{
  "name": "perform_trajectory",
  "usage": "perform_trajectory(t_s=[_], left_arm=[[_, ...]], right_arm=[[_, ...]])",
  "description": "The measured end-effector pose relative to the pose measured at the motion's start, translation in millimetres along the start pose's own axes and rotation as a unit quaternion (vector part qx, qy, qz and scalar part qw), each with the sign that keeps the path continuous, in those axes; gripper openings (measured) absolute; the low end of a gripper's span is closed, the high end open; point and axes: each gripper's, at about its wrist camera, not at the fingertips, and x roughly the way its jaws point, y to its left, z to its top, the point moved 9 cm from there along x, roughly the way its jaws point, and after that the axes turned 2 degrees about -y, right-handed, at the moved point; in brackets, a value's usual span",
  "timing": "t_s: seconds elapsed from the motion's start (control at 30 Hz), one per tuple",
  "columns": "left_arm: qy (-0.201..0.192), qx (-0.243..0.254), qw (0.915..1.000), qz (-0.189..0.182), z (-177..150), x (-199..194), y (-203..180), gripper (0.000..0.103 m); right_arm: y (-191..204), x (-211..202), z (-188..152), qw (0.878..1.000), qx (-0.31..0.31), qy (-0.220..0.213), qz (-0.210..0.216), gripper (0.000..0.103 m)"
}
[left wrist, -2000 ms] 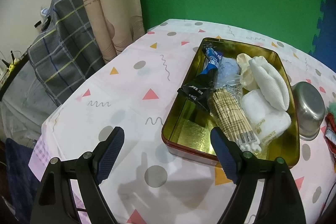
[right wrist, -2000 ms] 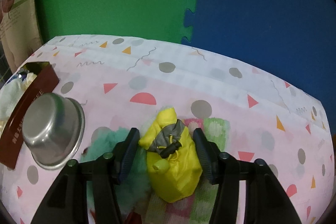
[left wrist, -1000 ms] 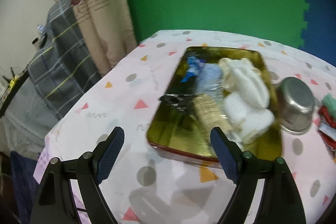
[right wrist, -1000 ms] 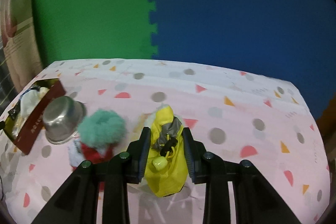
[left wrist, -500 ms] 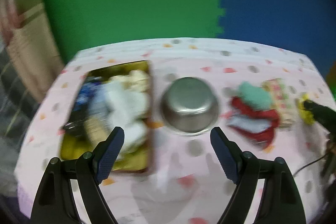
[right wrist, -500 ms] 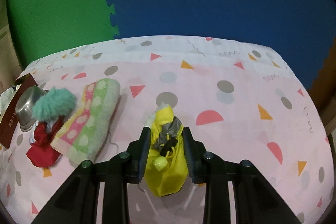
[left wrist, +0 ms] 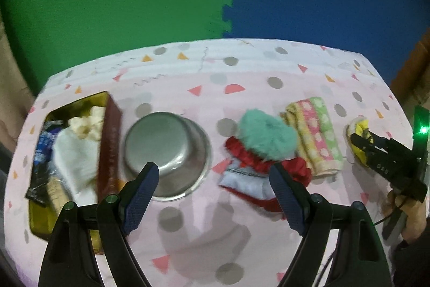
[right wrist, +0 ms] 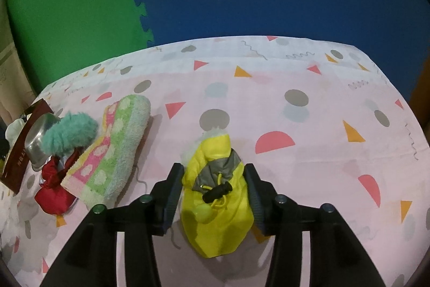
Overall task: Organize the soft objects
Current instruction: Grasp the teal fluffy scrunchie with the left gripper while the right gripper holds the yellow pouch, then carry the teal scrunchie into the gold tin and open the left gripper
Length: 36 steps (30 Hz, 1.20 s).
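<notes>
With the right gripper (right wrist: 213, 192) opening off the yellow drawstring pouch (right wrist: 216, 206) between its jaws, back straight out toward six o'clock; the left gripper (left wrist: 212, 195) gapes empty.

A: What is the bowl (left wrist: 166, 152) made of?
B: Shiny smooth metal. The tin box (left wrist: 108, 141) shines gold inside.
A: And the green ball (left wrist: 266, 135)?
B: Fluffy fur. The striped towel (right wrist: 118, 149) is rough, loopy cloth.
A: The yellow pouch (right wrist: 217, 209)?
B: Smooth, slightly shiny cloth with a black plastic toggle. The surface (right wrist: 295, 152) has matt printed cloth.
</notes>
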Motion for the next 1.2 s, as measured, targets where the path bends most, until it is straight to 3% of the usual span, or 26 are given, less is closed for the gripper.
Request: perform_trajectory(t_s=[0.57,0.6,0.73,0.83,1.2], left_arm=[[0.065,0.015,0.9974,-0.027,20,76,-45,0.080],[0.068,0.012,0.9973,-0.028,19,78,-45,0.078],[0.080,-0.003,0.9956,-0.050,18,85,-46,0.034],[0.074,-0.010,0.9956,-0.057,19,83,-45,0.028],[0.042,0.006,0.9968,-0.068,28,48,-44,0.027]], right_arm=[[1,4,-1,1.000,-0.002,0.008,-0.002,0.048],[1,4,-1,1.000,-0.001,0.008,-0.001,0.048],[1,3,-1,1.000,0.002,0.008,0.003,0.048],[0,3,-2,1.000,0.003,0.007,0.003,0.048],[0,3,-1,1.000,0.003,0.007,0.004,0.048]])
